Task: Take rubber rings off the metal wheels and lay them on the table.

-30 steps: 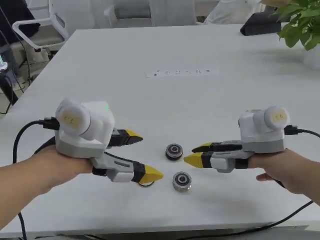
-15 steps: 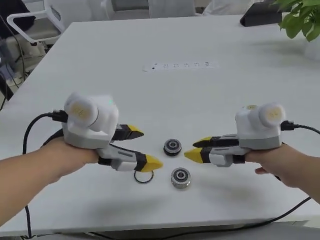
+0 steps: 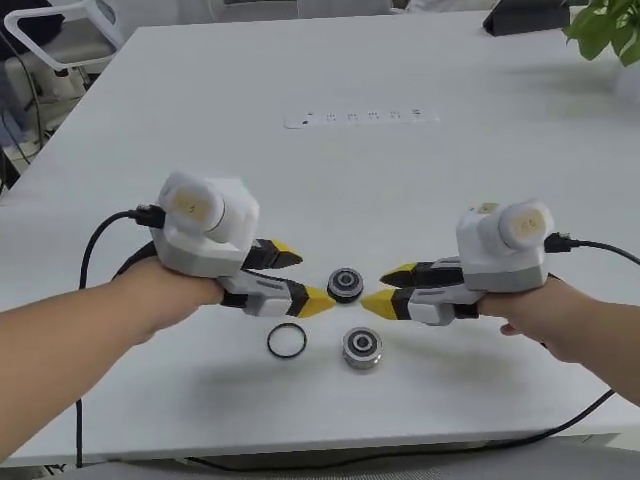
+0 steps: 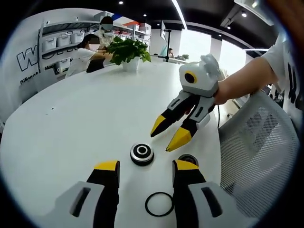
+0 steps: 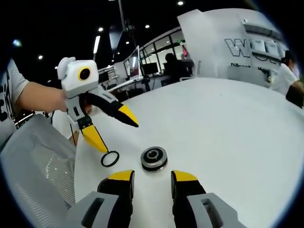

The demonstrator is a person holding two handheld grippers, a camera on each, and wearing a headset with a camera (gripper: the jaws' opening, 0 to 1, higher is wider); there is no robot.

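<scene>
Two small metal wheels lie on the white table [image 3: 420, 200]. The far wheel [image 3: 345, 283] has a dark rim and sits between both grippers' tips. The near wheel [image 3: 362, 347] shows a bright metal rim. A loose black rubber ring [image 3: 287, 341] lies flat left of the near wheel. My left gripper [image 3: 308, 280] is open and empty, with the far wheel [image 4: 142, 153] just ahead of its jaws and the ring [image 4: 159, 204] beneath them. My right gripper [image 3: 377, 289] is open and empty too, facing the same wheel [image 5: 154, 158]; the ring [image 5: 109, 158] lies to its left.
A white power strip [image 3: 362, 118] is set into the table's middle. A potted plant [image 3: 605, 25] stands at the far right corner and a chair [image 3: 60, 40] at the far left. Cables trail from both grippers off the front edge. People sit at the table's far end [image 4: 90, 47].
The left gripper has risen and moved right toward the far wheel, uncovering the ring on the table. The right gripper has edged left toward the same wheel. The head camera has shifted.
</scene>
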